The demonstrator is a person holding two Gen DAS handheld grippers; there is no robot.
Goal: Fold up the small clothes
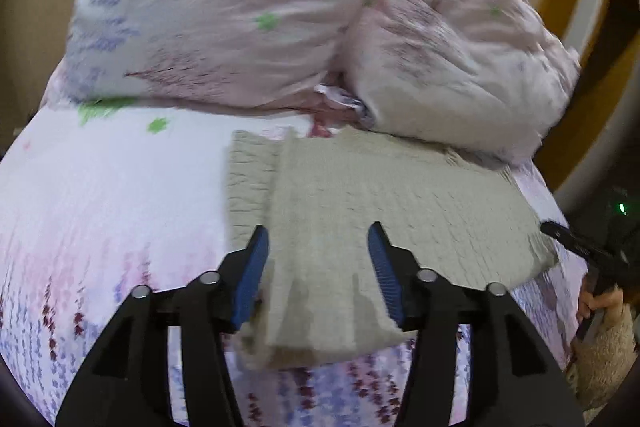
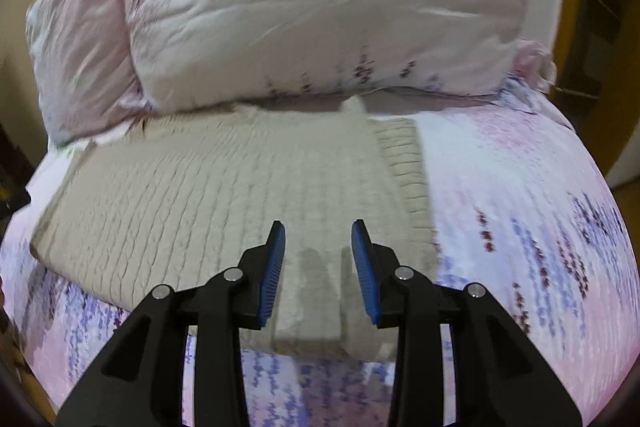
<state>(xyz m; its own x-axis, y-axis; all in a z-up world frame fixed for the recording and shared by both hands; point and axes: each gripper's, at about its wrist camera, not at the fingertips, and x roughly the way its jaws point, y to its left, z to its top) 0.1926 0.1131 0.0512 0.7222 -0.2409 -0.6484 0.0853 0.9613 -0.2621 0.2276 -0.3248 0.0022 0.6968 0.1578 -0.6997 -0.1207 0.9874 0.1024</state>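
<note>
Fingers of the left gripper [image 1: 318, 239] stood wide apart, and the near end of the grey knitted top [image 1: 360, 211] lay between them, though nothing was pinched. I could not tell if the blue pads touched the cloth. In the other view, the right gripper [image 2: 318, 235] was also open, a bit less wide, right over the near edge of the same top, and held nothing.

Both grippers sat at that near edge. The top lay flat on the flowery bed [image 1: 100, 207], partly folded, with its long side running left to right across both views. A ribbed band [image 2: 404, 163] lay at one end.

So I think the next fold would lift the near edge away, toward the far edge.

Behind the top, two big pillows [image 1: 224, 7] leaned up, and the far edge almost touched them.
</note>
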